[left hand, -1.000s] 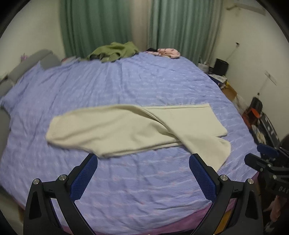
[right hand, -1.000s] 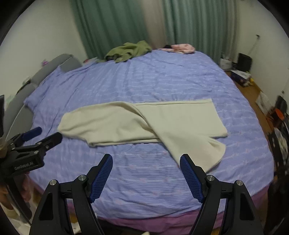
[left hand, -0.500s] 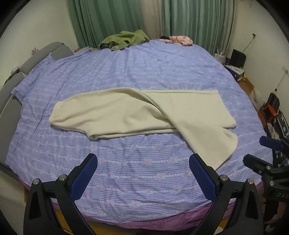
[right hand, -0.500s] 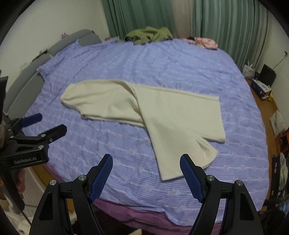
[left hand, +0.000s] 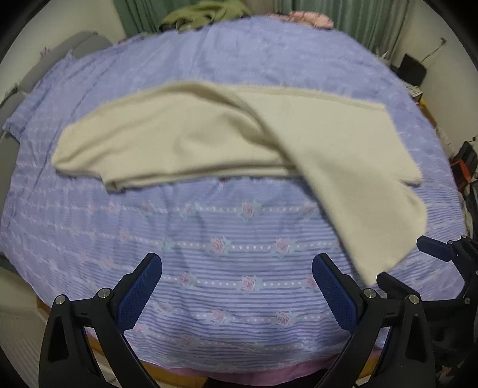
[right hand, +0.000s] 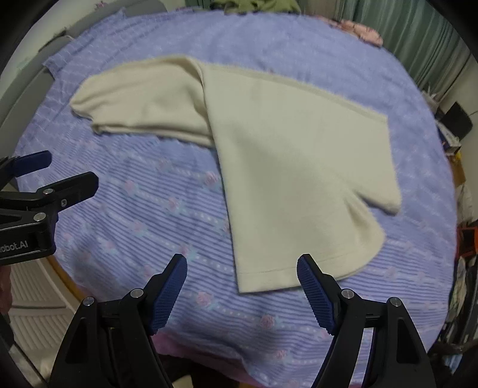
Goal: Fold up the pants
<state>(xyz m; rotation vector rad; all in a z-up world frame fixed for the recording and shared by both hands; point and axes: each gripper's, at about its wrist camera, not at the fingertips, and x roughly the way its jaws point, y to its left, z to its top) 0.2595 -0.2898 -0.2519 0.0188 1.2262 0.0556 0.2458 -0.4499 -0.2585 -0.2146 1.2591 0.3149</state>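
Note:
Cream pants [left hand: 239,143] lie spread on a purple flowered bed cover [left hand: 233,256]. One leg runs left, the other angles down to the right with its hem near the bed's front edge [right hand: 298,274]. My left gripper [left hand: 236,295] is open and empty above the cover, left of that hem. My right gripper [right hand: 242,292] is open and empty, hovering just in front of the hem of the near leg [right hand: 292,185]. Each gripper shows at the edge of the other's view.
A green garment [left hand: 203,15] and a pink one [left hand: 310,19] lie at the bed's far side by green curtains. A grey headboard [left hand: 18,98] is at left. Clutter and a black box [left hand: 413,70] stand on the floor at right.
Both grippers have moved forward and down toward the bed. The pants look larger and nearer, and the right gripper now hangs close to the near leg's hem.

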